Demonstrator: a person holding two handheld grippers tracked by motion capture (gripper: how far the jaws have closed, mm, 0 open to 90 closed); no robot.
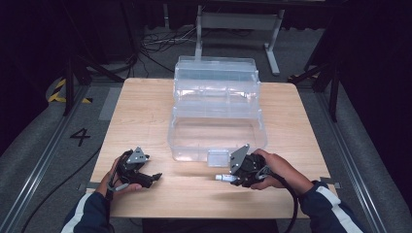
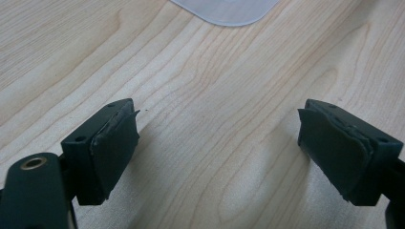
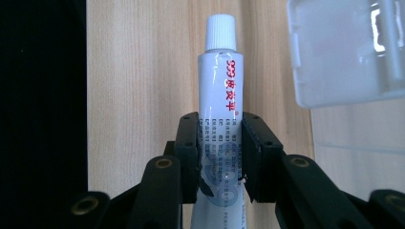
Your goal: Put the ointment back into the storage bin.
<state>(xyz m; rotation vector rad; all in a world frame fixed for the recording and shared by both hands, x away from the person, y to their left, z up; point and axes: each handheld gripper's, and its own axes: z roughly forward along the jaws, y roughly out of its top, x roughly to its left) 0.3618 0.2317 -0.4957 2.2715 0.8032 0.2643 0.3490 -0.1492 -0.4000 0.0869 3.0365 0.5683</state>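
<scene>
While the right gripper [image 3: 219,157] pinches the white tube [image 3: 220,109] by its lower body just before the clear box [image 1: 216,131], carry it level over the front wall (cap leading), leaving the left gripper [image 2: 219,152], jaws wide and empty, resting on the table [image 1: 145,107].

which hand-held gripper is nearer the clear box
Right. The right hand-held gripper, holding a tube, is just in front of the clear box; the left hand-held gripper sits farther off, toward the table's left front.
</scene>
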